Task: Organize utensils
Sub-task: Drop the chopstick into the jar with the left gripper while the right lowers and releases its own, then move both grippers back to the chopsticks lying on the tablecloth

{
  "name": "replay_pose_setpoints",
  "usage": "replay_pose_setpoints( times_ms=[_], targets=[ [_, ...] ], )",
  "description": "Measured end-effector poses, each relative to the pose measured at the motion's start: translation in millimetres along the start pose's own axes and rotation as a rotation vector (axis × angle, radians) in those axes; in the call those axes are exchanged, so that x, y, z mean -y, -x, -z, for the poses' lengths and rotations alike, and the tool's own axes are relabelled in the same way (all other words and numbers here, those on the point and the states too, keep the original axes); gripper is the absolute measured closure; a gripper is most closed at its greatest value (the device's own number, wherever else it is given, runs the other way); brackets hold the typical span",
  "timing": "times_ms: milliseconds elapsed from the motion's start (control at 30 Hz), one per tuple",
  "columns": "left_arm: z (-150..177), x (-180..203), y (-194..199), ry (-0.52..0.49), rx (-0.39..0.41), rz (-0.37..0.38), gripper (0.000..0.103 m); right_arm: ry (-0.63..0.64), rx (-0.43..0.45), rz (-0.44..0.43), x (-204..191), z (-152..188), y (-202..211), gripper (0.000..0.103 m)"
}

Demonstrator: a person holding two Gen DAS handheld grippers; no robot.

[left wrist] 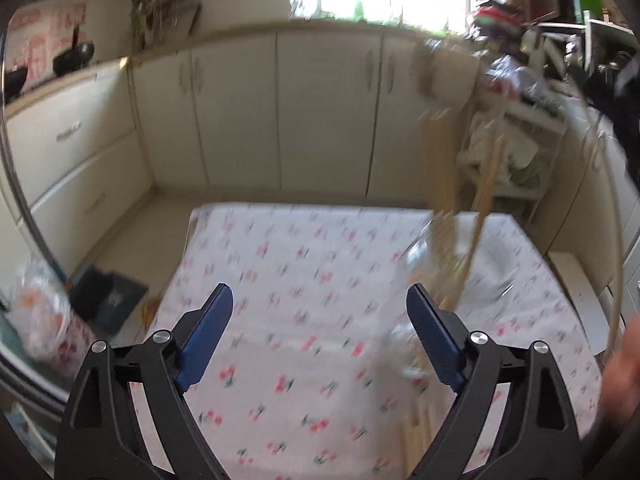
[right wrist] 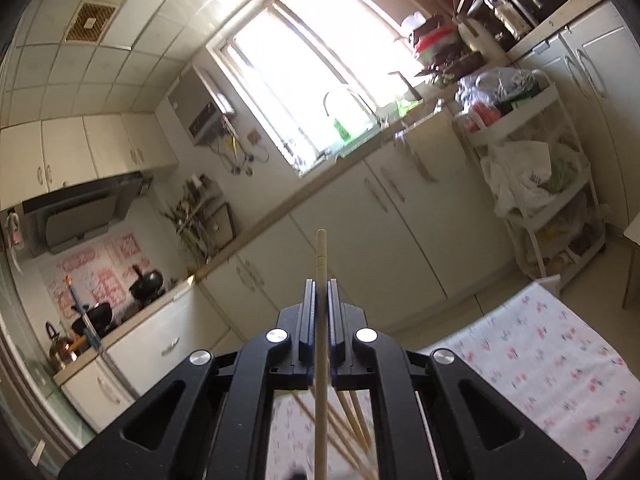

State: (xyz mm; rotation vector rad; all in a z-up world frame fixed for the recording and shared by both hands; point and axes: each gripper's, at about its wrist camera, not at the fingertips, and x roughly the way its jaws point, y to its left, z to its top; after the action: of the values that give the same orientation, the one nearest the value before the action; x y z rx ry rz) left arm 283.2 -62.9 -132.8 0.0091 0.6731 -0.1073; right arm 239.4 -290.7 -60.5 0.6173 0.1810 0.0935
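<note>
My left gripper point(left wrist: 320, 292) hangs open and wide over the flowered tablecloth point(left wrist: 304, 240), with nothing between its blue pads. To its right a blurred clear glass jar point(left wrist: 428, 256) holds wooden chopsticks point(left wrist: 486, 192) that stick up and lean right. More pale sticks point(left wrist: 416, 428) lie on the cloth by the right finger. In the right wrist view my right gripper point(right wrist: 321, 286) is shut on a single wooden chopstick point(right wrist: 321, 252), whose end juts past the fingertips. Several loose chopsticks point(right wrist: 352, 428) lie on the cloth below that gripper.
Cream floor cabinets point(left wrist: 328, 112) run behind the table. A white shelf trolley point(left wrist: 516, 120) full of bags stands at the right. On the floor to the left are a plastic bag point(left wrist: 44, 312) and a dark box point(left wrist: 108, 300). A hand point(left wrist: 624, 376) shows at the right edge.
</note>
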Motion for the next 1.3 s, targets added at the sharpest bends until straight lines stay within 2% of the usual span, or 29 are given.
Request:
replay_pose_setpoints(
  times_ms=[133,267,433,767,900,1033,1067,1100,1133,1300],
  targets=[
    [14.6,-20.2,-6.1,0.04,-0.048,0.004,0.016,0.019,0.061,0.013,-7.4,-3.8,-17.4,0.097],
    [26.6,-38.4,-15.7,0.097,-0.079,0.032,0.014,0.046,0.064,0.021,-8.6,-0.1,-35.6,0.097],
    [40.2,-52.4,-27.2,0.151,-0.116,0.068,0.014,0.069,0.023,0.041,-2.8,13.9,-50.5,0.097],
    [39.8,-52.1,-30.8,0.172,-0.124,0.103,0.014,0.101,-0.004,0.051,-0.9,26.5,-58.5,0.096],
    [38.3,-53.4,-29.3,0.178,-0.123,0.103,0.014,0.137,-0.04,0.035,-2.6,31.3,-47.2,0.096],
    [37.4,-54.7,-23.4,0.175,-0.124,0.099,0.014,0.231,-0.124,0.02,-11.4,41.6,-32.1,0.096],
    [37.3,-54.9,-21.3,0.175,-0.125,0.099,0.014,0.252,-0.143,0.018,-13.5,43.5,-30.0,0.095],
    [37.0,-54.6,-18.1,0.174,-0.126,0.098,0.014,0.279,-0.169,0.013,-15.7,46.3,-25.2,0.088],
    [37.0,-54.8,-15.7,0.174,-0.126,0.096,0.014,0.295,-0.187,0.015,-16.9,48.1,-19.8,0.076],
    [32.8,-52.3,7.8,0.158,-0.114,0.082,0.014,0.303,-0.231,0.036,-18.0,42.7,13.5,0.073]
  ],
)
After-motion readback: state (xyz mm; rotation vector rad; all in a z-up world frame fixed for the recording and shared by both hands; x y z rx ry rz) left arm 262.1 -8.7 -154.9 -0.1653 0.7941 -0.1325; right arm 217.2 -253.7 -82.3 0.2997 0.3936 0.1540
